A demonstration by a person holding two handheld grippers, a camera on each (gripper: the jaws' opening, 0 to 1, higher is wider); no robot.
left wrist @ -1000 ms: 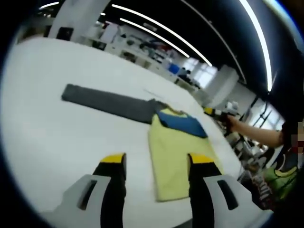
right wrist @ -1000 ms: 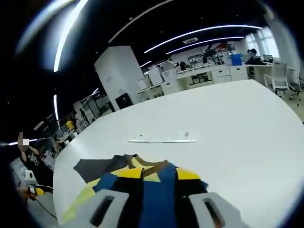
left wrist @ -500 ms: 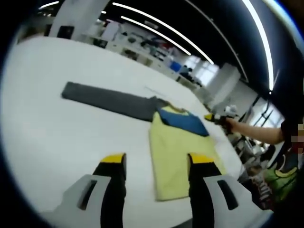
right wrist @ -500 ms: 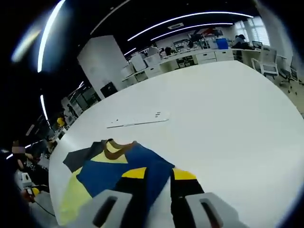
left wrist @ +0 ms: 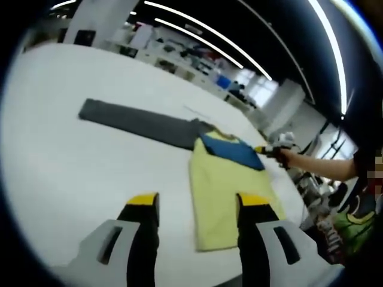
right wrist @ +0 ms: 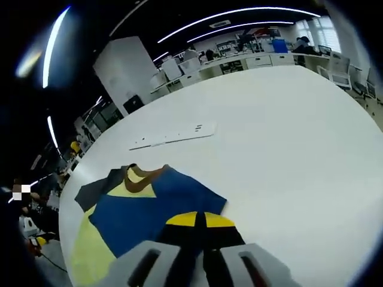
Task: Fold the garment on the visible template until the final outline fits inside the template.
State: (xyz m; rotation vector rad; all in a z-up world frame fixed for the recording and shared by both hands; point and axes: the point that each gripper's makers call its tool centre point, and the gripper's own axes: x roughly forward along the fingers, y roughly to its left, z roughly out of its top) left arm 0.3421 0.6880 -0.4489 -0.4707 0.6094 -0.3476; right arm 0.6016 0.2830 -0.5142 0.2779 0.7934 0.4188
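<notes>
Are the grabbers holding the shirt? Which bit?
The left gripper holds nothing; its jaws stand open. The right gripper is shut at the edge of the garment, on its blue part, but whether cloth is pinched cannot be told.

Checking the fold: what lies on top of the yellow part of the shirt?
A blue flap lies over the yellow shirt near the collar. What it covers is hidden.

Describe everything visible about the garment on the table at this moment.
The garment is a soft knit top lying flat on the white table: pale yellow body, blue panel across the chest, brownish collar, dark grey sleeve stretched straight out to one side. The right gripper, jaws shut, sits at the blue panel's edge; whether it pinches cloth is unclear. The left gripper hangs open over the yellow hem.
</notes>
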